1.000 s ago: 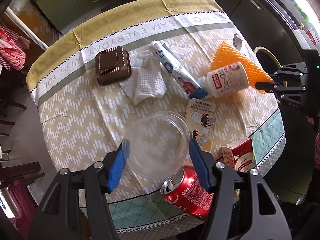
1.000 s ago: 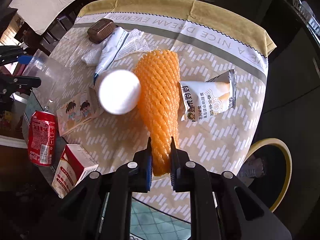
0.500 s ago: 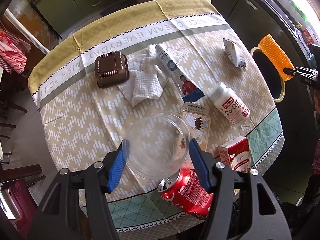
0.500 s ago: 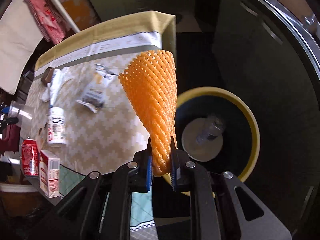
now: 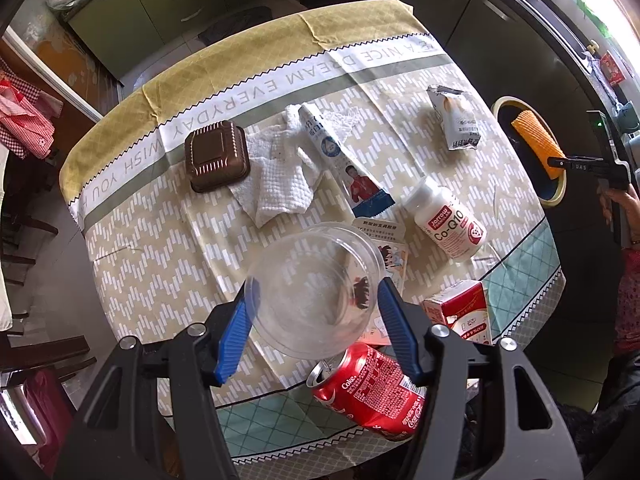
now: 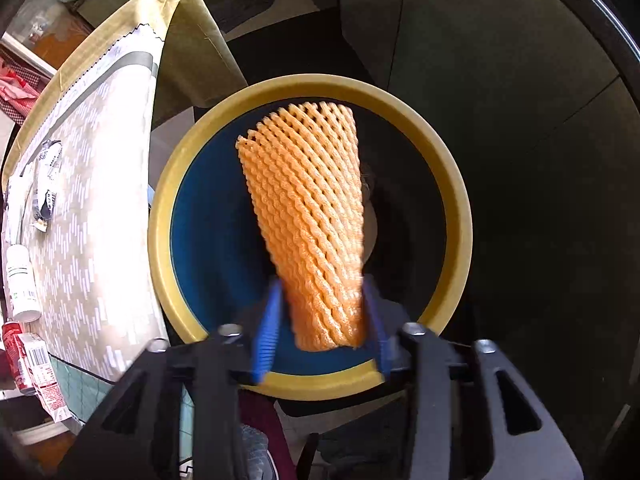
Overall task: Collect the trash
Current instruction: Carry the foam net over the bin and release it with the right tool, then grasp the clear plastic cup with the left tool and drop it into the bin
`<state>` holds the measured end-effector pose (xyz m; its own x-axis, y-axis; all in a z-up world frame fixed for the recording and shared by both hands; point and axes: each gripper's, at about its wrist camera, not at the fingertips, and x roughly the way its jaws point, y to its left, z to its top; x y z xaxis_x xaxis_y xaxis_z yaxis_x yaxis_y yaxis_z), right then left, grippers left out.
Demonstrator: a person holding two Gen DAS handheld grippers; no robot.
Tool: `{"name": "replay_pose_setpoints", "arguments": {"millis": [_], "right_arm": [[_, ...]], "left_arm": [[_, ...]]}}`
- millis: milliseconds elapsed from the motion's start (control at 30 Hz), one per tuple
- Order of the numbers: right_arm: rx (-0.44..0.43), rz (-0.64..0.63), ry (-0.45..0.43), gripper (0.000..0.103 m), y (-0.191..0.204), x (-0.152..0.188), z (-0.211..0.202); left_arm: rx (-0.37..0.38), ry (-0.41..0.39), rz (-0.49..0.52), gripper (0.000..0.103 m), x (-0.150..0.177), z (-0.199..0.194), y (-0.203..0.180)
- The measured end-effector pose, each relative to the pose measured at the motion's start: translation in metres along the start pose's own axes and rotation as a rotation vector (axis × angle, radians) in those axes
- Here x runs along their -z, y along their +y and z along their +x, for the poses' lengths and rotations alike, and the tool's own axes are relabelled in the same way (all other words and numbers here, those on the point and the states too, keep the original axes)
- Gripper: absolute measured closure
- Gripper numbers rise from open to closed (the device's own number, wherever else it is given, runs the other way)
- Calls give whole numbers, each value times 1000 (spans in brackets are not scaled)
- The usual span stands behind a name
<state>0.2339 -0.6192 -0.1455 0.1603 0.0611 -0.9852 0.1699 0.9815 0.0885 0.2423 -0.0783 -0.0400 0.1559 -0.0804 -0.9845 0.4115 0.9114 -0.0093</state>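
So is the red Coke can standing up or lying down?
Lying down. The Coke can rests on its side near the table's edge, its opened top facing sideways.

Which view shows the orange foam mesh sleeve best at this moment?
The right wrist view: the orange foam mesh sleeve fills the centre, between the right gripper's parted fingers, above the yellow-rimmed bin. The left wrist view shows it only small at the far right edge.

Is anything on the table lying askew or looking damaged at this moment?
Yes. The red cola can lies on its side at the table's near edge, opened. The white supplement bottle has also tipped over. The snack bag is torn open and crumpled.
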Motion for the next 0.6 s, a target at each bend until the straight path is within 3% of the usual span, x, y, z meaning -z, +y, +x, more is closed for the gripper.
{"name": "replay_pose_setpoints", "arguments": {"millis": [333,600], "right_arm": [[-27,-2,-106,36,-2,15,-37],[-87,4,-182,37,-1,49,-70]], "left_arm": [[5,-35,54,45,-14,-20,-26],[48,-74,242,45,-52,-44,-121]]}}
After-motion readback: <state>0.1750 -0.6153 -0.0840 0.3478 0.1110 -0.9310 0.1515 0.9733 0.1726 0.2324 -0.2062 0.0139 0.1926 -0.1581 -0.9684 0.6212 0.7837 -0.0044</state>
